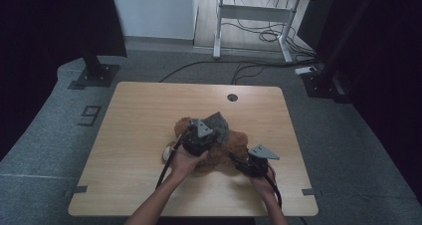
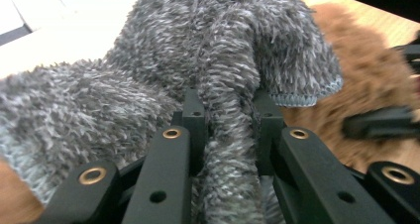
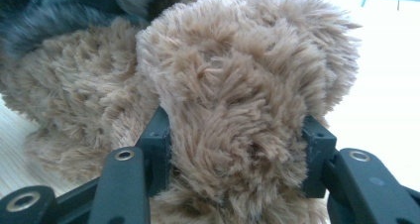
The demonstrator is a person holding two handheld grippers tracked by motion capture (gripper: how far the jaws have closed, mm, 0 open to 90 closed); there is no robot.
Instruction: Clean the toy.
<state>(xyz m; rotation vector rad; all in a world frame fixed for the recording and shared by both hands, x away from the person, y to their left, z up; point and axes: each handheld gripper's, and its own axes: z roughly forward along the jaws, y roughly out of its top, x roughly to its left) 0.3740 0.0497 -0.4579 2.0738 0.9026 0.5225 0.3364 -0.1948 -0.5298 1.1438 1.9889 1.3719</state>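
A: High view first: brown plush teddy bear (image 1: 226, 153) lying near the middle of the pale wooden table (image 1: 134, 135), a little toward the person's edge. Fuzzy grey knitted garment (image 1: 219, 125) draped over the bear's far side.

B: Left gripper (image 1: 199, 138)?

A: Sitting over the bear's left part, jaws pinched nearly together on a rolled fold of that grey knit (image 2: 228, 135). Seen clearly in the left gripper view.

B: And the right gripper (image 1: 249, 163)?

A: At the bear's right side, jaws spread wide around a thick furry limb (image 3: 237, 135), pressing its pile on both sides. Looks like a firm hold, though squashy.

B: Handling?

A: Probably light, soft and floppy throughout. Knit likely stretchy and prone to slipping off a thin pinch, so best taken by a bunched fold or the hem. Bear best held by a stuffed limb, not loose fur.
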